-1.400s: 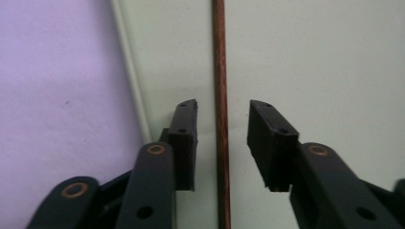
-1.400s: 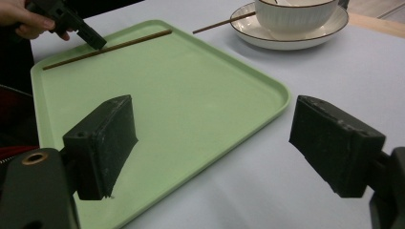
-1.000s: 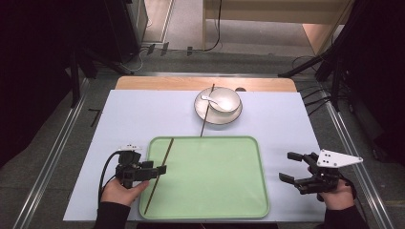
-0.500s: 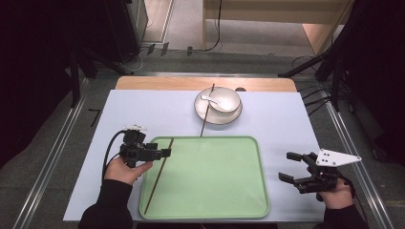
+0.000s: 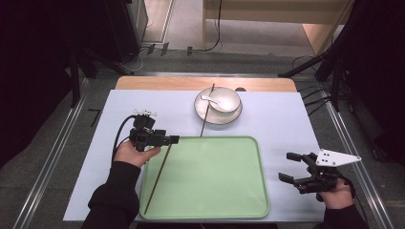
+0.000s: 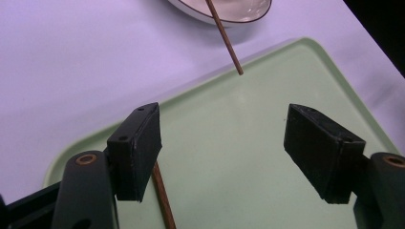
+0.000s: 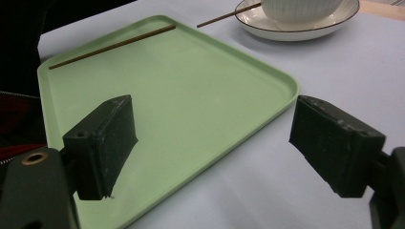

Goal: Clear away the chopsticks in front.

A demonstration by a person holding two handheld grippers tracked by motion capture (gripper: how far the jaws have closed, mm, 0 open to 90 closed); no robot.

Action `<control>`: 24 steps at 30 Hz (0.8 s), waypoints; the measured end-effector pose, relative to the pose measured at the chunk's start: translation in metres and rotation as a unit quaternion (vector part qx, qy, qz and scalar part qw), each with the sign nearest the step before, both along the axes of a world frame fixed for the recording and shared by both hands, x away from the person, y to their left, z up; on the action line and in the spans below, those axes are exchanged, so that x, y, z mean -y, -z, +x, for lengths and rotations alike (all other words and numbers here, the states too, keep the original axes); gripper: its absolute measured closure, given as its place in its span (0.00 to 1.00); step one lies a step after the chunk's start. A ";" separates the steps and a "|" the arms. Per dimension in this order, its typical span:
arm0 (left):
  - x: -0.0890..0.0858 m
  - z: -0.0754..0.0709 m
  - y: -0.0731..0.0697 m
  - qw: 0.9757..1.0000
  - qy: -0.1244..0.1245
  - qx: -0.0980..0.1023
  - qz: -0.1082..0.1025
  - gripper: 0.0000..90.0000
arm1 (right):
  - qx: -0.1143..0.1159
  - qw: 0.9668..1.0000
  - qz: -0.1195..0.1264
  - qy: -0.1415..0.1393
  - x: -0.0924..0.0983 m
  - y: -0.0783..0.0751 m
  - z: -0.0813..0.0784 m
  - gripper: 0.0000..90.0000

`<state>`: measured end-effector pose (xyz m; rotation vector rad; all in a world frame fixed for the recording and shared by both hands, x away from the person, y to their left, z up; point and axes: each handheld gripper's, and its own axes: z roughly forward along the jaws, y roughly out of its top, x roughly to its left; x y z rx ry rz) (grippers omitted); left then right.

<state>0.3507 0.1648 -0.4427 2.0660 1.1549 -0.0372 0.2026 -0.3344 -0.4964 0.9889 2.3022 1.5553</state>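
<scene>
The green tray (image 5: 210,191) lies on the pale mat, and it is the landmark here. 1 brown chopstick (image 5: 159,177) lies inside the tray along its left side, slanted, with its top end near the tray's far left corner. In the left gripper view this chopstick (image 6: 162,198) shows low on the tray floor, right by the left jaw, and nothing is pinching it.

The left gripper (image 5: 173,139) hangs over the tray's far left corner, just above the top end of that chopstick. Its jaws have just been opening and now stand wide apart, with nothing between them but the bare tray.

Behind the tray's far edge sits a white bowl (image 5: 222,100) on a plate (image 5: 218,116), with a white spoon (image 5: 210,99) in the bowl. A 2nd chopstick (image 5: 207,110) leans across the plate rim, and its near tip reaches the tray's far edge. In the left gripper view that tip (image 6: 229,45) hangs just over the tray's rim.

The right gripper (image 5: 290,167) rests to the right of the tray, just past its right edge. Its jaws are spread wide too, and they hold nothing.
</scene>
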 end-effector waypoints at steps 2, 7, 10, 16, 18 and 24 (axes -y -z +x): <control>0.002 0.006 -0.002 1.000 -0.002 0.001 -0.008 0.32 | -0.001 1.000 0.000 0.000 0.000 0.000 0.000 0.18; 0.010 0.026 -0.002 1.000 -0.010 -0.006 -0.008 0.32 | 0.000 1.000 0.000 0.001 0.000 0.001 0.001 0.18; 0.015 0.033 -0.002 1.000 -0.011 0.000 -0.008 0.32 | 0.001 1.000 0.001 0.000 0.000 0.001 0.001 0.18; 0.025 0.049 -0.002 1.000 -0.013 0.005 0.000 0.33 | -0.001 1.000 0.001 0.000 0.001 0.001 0.001 0.18; 0.031 0.055 -0.002 1.000 -0.008 0.007 0.003 0.33 | -0.001 1.000 0.002 0.000 0.000 0.001 0.001 0.18; 0.048 0.072 -0.006 1.000 0.001 0.007 0.011 0.35 | 0.001 1.000 0.001 -0.001 0.000 0.001 0.002 0.18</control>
